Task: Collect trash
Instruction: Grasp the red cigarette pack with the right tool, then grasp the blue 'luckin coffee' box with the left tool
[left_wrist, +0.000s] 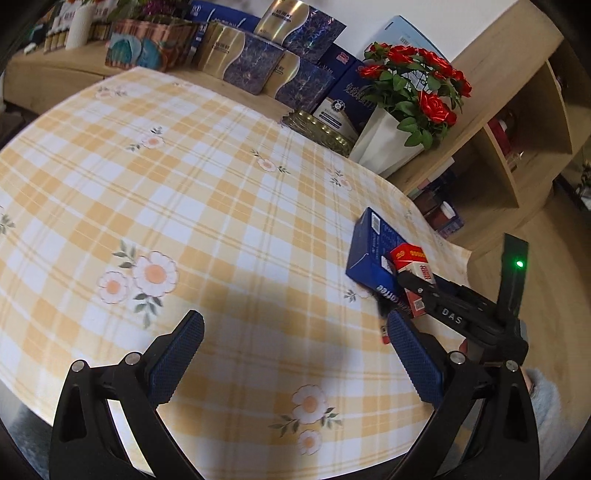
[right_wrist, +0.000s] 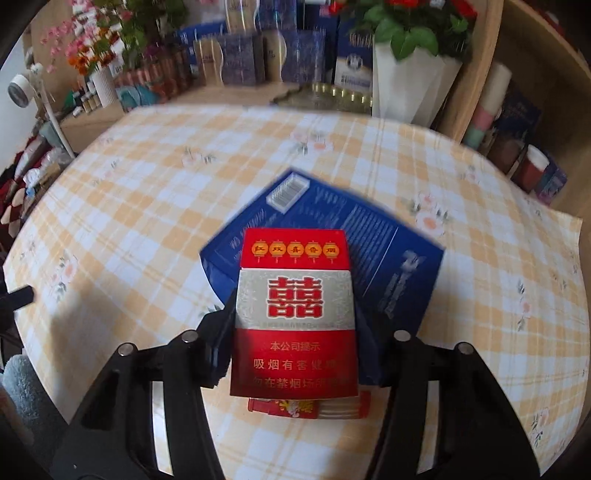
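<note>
My right gripper (right_wrist: 295, 354) is shut on a red and white cigarette pack (right_wrist: 295, 314), held just above the table. The pack also shows in the left wrist view (left_wrist: 412, 275), with the right gripper (left_wrist: 413, 288) around it. Behind the pack a blue coffee box (right_wrist: 388, 240) lies flat on the checked tablecloth; it shows in the left wrist view (left_wrist: 369, 251) too. A small red lighter (right_wrist: 306, 408) lies under the pack. My left gripper (left_wrist: 295, 354) is open and empty over the tablecloth, left of the boxes.
The round table has a yellow checked cloth (left_wrist: 184, 184). A white vase of red roses (left_wrist: 391, 140) and a gold-rimmed tray (left_wrist: 317, 127) stand at the far edge. Blue and gold gift boxes (left_wrist: 255, 62) line the sideboard. A wooden shelf (left_wrist: 517, 155) stands at the right.
</note>
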